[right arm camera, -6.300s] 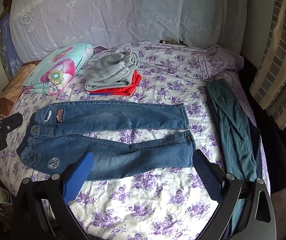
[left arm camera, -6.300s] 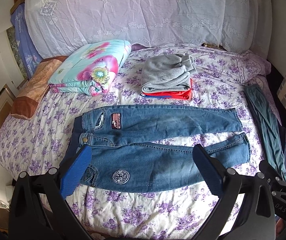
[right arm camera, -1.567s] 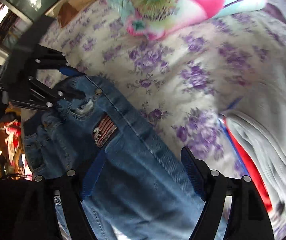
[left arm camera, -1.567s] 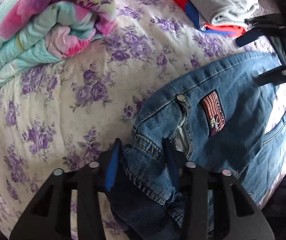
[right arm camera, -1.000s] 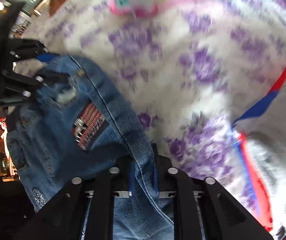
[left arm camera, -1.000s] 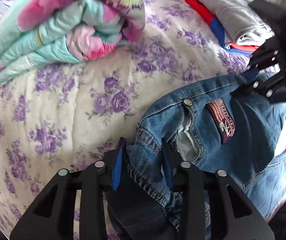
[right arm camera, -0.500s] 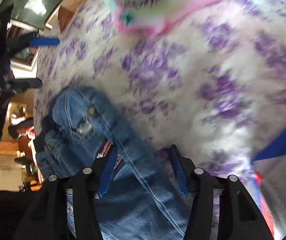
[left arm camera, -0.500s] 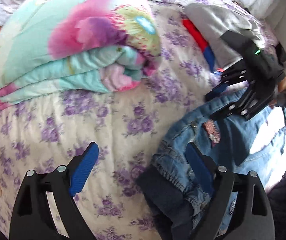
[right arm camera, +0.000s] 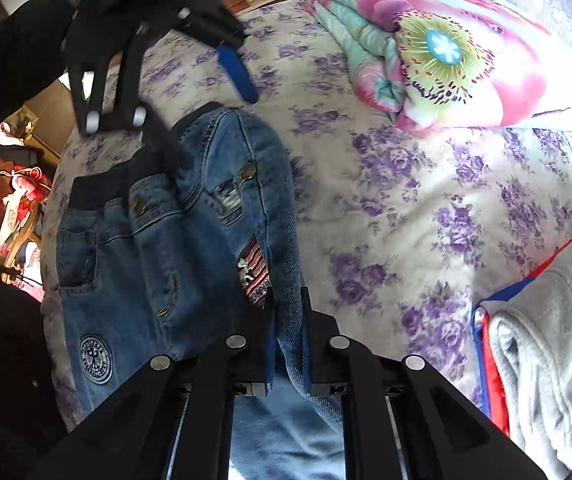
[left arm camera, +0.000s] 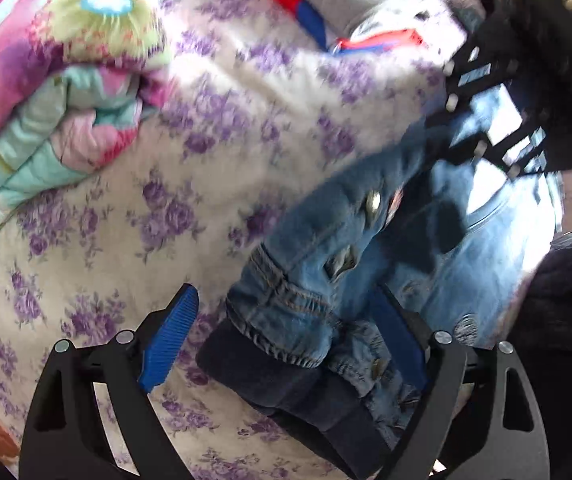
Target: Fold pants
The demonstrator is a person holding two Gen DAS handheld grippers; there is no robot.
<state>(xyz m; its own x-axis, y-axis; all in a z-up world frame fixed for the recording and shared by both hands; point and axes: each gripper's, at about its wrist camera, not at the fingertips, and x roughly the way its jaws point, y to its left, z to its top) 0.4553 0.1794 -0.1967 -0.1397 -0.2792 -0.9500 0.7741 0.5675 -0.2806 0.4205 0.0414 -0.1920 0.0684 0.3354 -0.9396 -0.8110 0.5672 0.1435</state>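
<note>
Blue jeans (right arm camera: 190, 248) lie on the floral bed, with the far leg's side seam lifted and folded toward the near leg. My right gripper (right arm camera: 287, 320) is shut on that denim edge just past the flag patch (right arm camera: 254, 276). In the left wrist view my left gripper (left arm camera: 286, 332) is open, its blue pads either side of the bunched waistband (left arm camera: 286, 320) and dark elastic band (left arm camera: 278, 380), not pinching it. The right gripper shows at the upper right of the left wrist view (left arm camera: 481, 120). The left gripper also shows in the right wrist view (right arm camera: 206, 96), open at the waist.
A folded floral quilt (right arm camera: 445, 48) lies on the bed beyond the jeans. A stack of folded grey, red and blue clothes (right arm camera: 541, 360) sits to the right. The purple-flowered sheet (right arm camera: 405, 184) lies between them. The bed's edge and room clutter are at the left.
My right gripper has closed on the jeans' side edge, where half a second ago it was open. My left gripper stays open and has moved back over the waistband.
</note>
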